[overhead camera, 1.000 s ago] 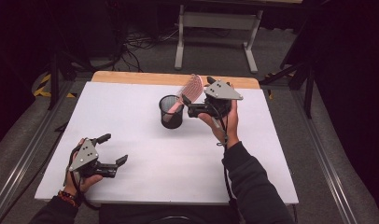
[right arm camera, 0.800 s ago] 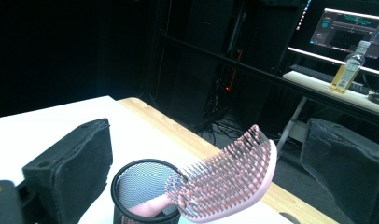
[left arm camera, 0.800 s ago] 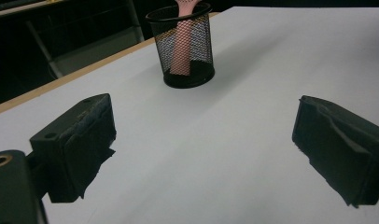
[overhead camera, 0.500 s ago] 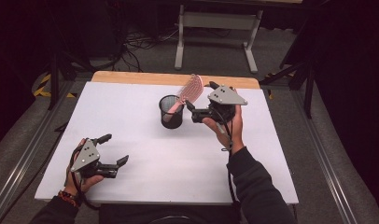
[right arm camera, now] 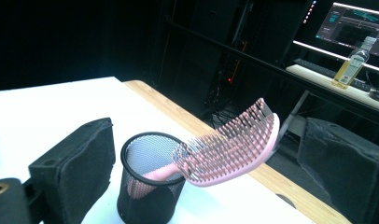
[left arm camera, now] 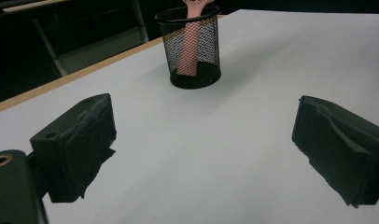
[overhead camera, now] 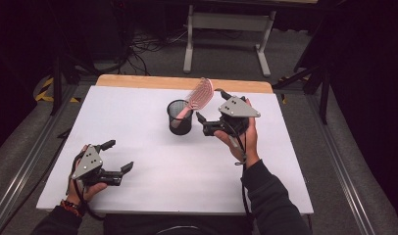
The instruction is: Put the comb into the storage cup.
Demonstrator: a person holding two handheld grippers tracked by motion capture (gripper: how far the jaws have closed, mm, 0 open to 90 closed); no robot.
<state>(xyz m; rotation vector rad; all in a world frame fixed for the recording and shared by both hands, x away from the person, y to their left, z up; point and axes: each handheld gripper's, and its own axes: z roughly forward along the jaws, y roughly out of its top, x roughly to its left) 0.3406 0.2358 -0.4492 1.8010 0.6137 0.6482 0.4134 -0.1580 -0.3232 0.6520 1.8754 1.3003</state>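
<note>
A black mesh cup [overhead camera: 180, 117] stands at the middle of the white table [overhead camera: 138, 107]. A pink hairbrush [overhead camera: 202, 93] leans in it, handle down, bristled head sticking out to the right over the rim. My right gripper [overhead camera: 211, 105] hovers just right of the cup, open, its jaws either side of the brush head without touching it. In the right gripper view the brush [right arm camera: 234, 147] and cup [right arm camera: 150, 186] sit between the wide-apart jaws. My left gripper [overhead camera: 118, 155] rests open near the front left. Its own view has the cup [left arm camera: 195, 46] far ahead.
A wooden strip [overhead camera: 138, 81] edges the table's far side. Beyond it stand a grey metal frame [overhead camera: 226, 22] and cables on the floor. A bottle [right arm camera: 350, 65] and a lit screen [right arm camera: 355, 28] are far off on a desk.
My right gripper has drawn back a little to the right and toward the person, away from the brush head. The brush stays leaning in the cup. My left gripper has not moved.
</note>
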